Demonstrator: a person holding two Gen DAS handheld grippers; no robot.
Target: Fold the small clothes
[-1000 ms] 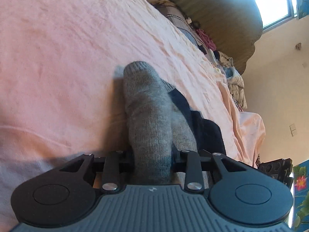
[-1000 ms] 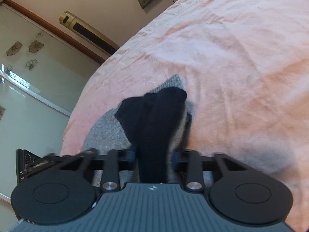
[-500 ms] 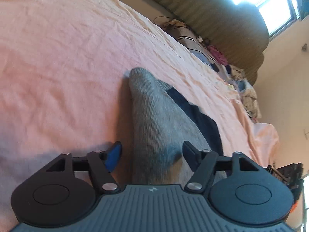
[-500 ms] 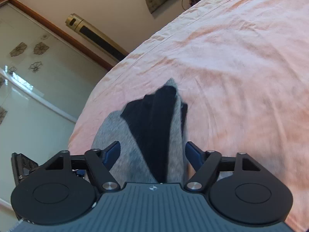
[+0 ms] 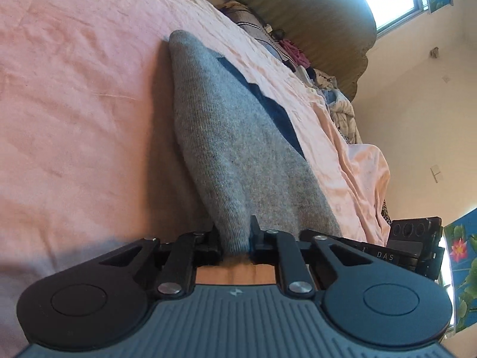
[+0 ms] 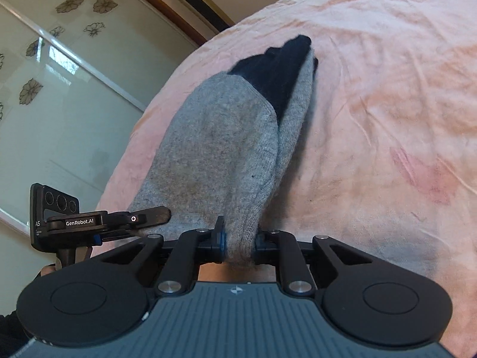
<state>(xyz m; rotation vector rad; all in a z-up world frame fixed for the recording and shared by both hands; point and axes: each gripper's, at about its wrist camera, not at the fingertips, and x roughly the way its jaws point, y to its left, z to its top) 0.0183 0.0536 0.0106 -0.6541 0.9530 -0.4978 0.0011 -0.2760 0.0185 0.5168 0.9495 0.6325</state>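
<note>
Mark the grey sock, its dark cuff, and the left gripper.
grey sock (image 5: pixel 238 155): left wrist view, mid knit body.
dark cuff (image 6: pixel 283 68): right wrist view, far dark end.
left gripper (image 5: pixel 234 235): left wrist view, between fingertips.

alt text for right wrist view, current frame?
The right gripper is shut on the near edge of a grey sock with a black cuff, lying on a wrinkled pink bedsheet. The left gripper shows at the left edge.
</note>
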